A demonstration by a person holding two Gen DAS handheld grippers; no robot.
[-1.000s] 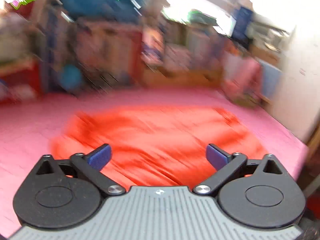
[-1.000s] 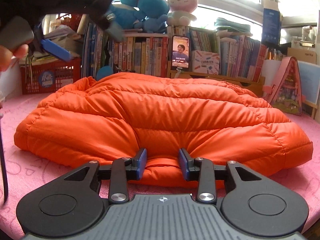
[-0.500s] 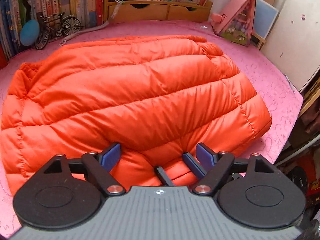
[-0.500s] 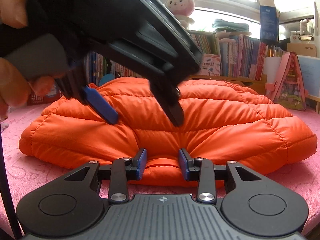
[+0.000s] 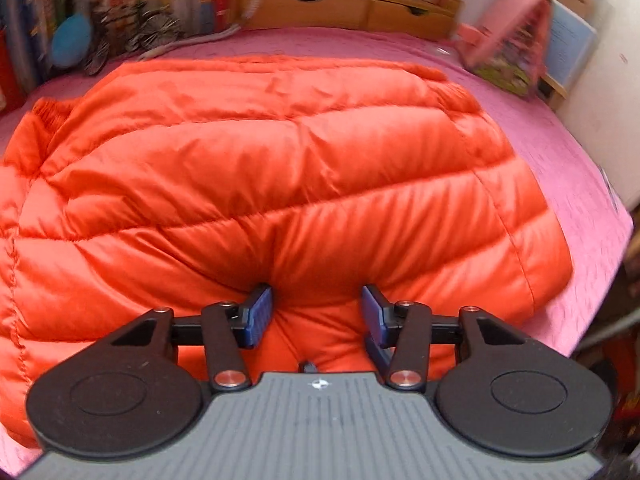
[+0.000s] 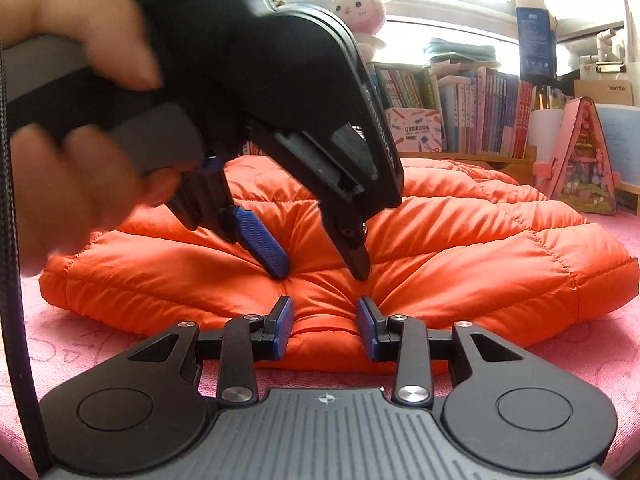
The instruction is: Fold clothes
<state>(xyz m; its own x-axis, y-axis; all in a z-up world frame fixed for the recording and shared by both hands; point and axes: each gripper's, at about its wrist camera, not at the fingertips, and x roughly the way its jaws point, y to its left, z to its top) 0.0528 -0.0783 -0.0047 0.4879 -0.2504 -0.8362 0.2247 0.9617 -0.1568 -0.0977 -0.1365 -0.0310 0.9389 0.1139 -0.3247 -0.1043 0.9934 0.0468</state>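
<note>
L gripper (image 6: pixel 322 270) closing on puffed ridge of orange jacket (image 5: pixel 280 168), just beyond R gripper (image 6: pixel 324 328), which clamps near hem; jacket runs left-right.

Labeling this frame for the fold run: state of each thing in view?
orange puffer jacket: lying puffed on the pink mat, near edge pinched up.
left tongs: closing, jacket fabric bulging between tips.
right tongs: clamped on the jacket's near edge.
pink mat: flat under the jacket.
</note>
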